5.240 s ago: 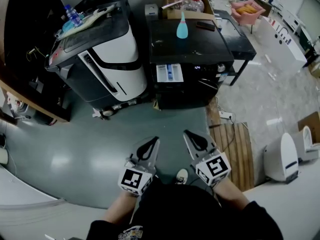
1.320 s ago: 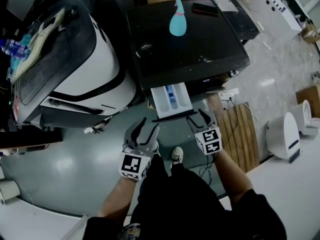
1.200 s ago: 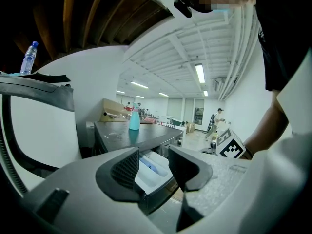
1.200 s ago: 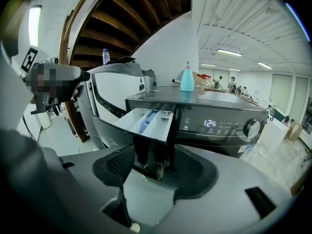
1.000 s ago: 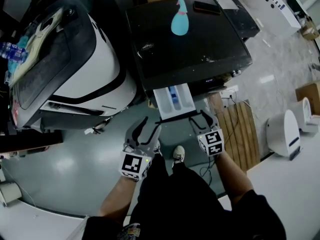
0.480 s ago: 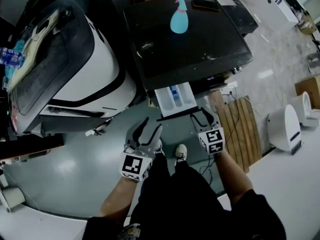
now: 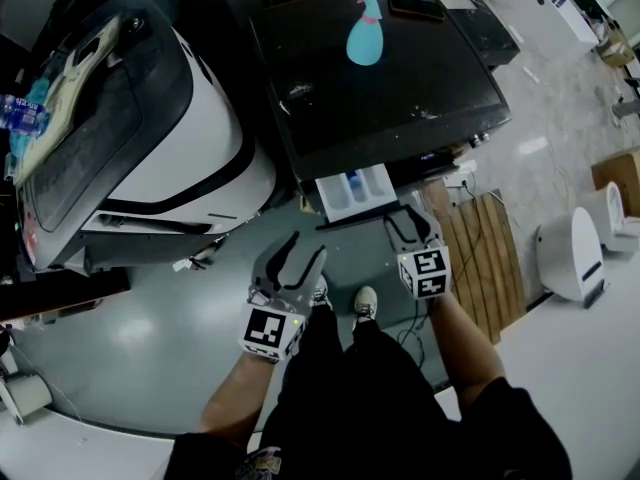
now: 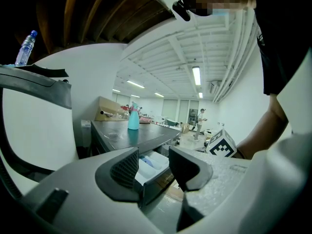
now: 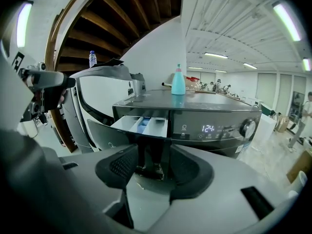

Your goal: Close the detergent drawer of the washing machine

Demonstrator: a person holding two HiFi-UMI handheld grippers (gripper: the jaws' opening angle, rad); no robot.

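Observation:
The black washing machine (image 7: 380, 78) stands ahead, and its white detergent drawer (image 7: 352, 188) sticks out partway from the front. My right gripper (image 7: 408, 223) is at the right end of the drawer's dark front panel (image 9: 152, 152). In the right gripper view that panel shows between the jaws, which have just been closing a little. The pads (image 9: 122, 167) do not visibly press on it. My left gripper (image 7: 298, 253) hangs open to the drawer's lower left, apart from it, with nothing in it. The drawer (image 8: 151, 161) shows beyond its fingers.
A blue spray bottle (image 7: 364, 38) and a phone (image 7: 415, 8) lie on the machine's top. A large white and black machine (image 7: 190, 118) stands close on the left. A wooden pallet (image 7: 480, 258) and a white appliance (image 7: 565, 258) are on the right. The person's shoes (image 7: 365, 301) are below.
The right gripper has moved toward the machine, and the drawer has slid further in, so it sticks out less than before. The left gripper has stayed put.

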